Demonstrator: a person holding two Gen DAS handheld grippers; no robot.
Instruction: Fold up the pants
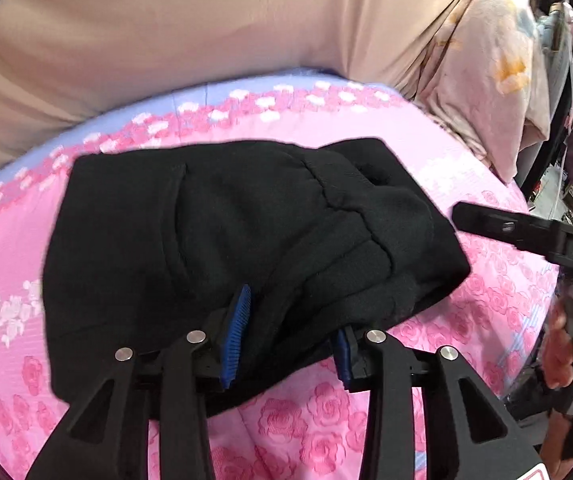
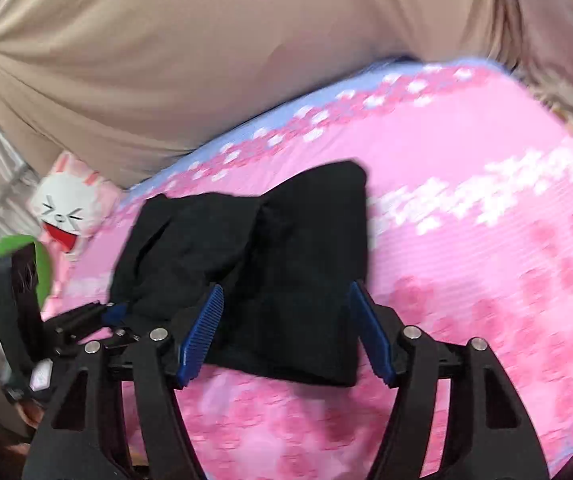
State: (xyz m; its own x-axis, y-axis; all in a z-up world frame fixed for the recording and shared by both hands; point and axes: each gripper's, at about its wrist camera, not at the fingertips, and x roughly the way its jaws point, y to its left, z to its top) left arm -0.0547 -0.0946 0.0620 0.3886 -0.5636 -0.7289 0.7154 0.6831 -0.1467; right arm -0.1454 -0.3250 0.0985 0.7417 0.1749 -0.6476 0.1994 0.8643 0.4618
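One black pants (image 1: 222,240) bundle, two tongs (image 1: 290,344) (image 2: 286,340), one rabbit pillow (image 2: 70,208), one pink sheet (image 1: 466,184).

Bare pink rose-printed bedsheet (image 2: 466,240) lay open right of the folded black pants (image 2: 270,264); a beige curtain (image 2: 206,60) blocked behind them.
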